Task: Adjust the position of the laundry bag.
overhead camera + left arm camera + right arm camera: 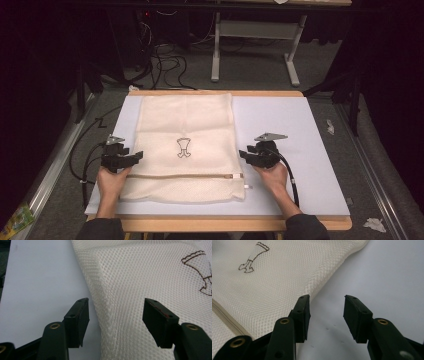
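Two grippers, both with jaws spread and nothing between them. Left gripper (131, 158) at the left edge of the bag (186, 131), one jaw over the mesh, other jaw over the sheet (280, 125), seen in the left gripper view (116, 315). Right gripper (246, 155) just beside the right edge of the bag, jaws over bare sheet (326, 312). One mesh bag, flat at the middle of the sheet, with one small drawing (183, 148) and one zipper (185, 175) near the person. Two hands low on the sheet, pointing inward.
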### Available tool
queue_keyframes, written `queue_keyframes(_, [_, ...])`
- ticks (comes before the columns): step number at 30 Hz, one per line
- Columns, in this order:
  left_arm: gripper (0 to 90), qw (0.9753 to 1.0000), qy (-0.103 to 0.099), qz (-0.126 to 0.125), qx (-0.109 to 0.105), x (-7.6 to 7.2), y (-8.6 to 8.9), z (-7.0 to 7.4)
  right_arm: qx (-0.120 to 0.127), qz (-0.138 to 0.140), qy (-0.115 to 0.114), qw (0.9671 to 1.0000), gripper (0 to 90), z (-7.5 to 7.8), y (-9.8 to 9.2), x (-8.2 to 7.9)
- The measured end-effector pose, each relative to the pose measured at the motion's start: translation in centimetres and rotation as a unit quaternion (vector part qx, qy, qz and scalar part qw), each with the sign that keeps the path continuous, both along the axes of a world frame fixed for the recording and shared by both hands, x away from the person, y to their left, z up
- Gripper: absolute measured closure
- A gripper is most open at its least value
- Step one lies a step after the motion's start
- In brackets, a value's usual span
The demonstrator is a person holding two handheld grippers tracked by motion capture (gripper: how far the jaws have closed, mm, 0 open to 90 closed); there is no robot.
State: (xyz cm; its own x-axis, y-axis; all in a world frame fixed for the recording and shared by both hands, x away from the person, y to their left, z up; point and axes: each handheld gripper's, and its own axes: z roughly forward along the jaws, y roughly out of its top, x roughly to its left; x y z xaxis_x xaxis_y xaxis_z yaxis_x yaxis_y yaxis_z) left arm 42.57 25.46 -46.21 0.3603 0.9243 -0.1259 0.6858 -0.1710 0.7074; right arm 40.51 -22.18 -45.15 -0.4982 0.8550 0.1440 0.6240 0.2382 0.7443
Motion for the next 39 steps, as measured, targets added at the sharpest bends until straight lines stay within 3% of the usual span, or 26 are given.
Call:
queue_keyframes(7, [39.9,1.0000,0.006,0.006,-0.003,0.2,0.0,-0.3,0.000,0.015,0.000,0.9999,55.9,0.5,1.4,0.5])
queue_keyframes(12, [44.2,0.9999,0.011,0.008,-0.003,0.4,-0.1,-0.5,-0.006,0.014,0.017,0.9997,55.5,0.1,2.1,1.4])
queue_keyframes(14, [47.4,0.9998,0.015,0.009,-0.007,0.5,0.0,-0.6,-0.010,0.018,0.025,0.9995,58.8,-0.2,2.5,1.7])
queue_keyframes(18, [55.1,0.9995,0.026,0.010,-0.013,0.5,0.2,-0.5,-0.020,0.024,0.049,0.9983,78.0,-0.6,3.1,2.2])
queue_keyframes(20, [58.0,0.9993,0.036,0.004,0.005,0.5,0.0,-0.6,-0.030,0.029,0.052,0.9978,82.4,-0.9,3.3,2.4])
queue_keyframes(22, [63.8,0.9991,0.042,0.005,0.004,0.7,0.2,-0.9,-0.034,0.030,0.056,0.9974,84.9,-1.3,3.3,2.6])
queue_keyframes(25, [76.1,0.9991,0.042,0.004,-0.007,0.8,0.1,-0.9,-0.035,0.032,0.056,0.9973,87.0,-1.2,3.3,2.5])
queue_keyframes(28, [83.8,0.9992,0.039,-0.002,0.000,0.8,-0.2,-0.8,-0.036,0.035,0.053,0.9973,87.7,-1.1,3.2,2.5])
queue_keyframes(30, [85.6,0.9994,0.033,-0.010,0.008,0.8,-0.4,-0.5,-0.033,0.037,0.054,0.9973,88.2,-1.1,3.1,2.5])
queue_keyframes(36, [86.3,0.9995,0.026,-0.016,-0.007,0.8,-0.2,0.2,-0.024,0.037,0.050,0.9978,88.4,-1.2,2.6,2.7])
queue_keyframes(39, [86.4,0.9994,0.028,-0.018,-0.002,1.0,-0.4,0.2,-0.023,0.037,0.048,0.9979,88.5,-1.1,2.6,2.8])
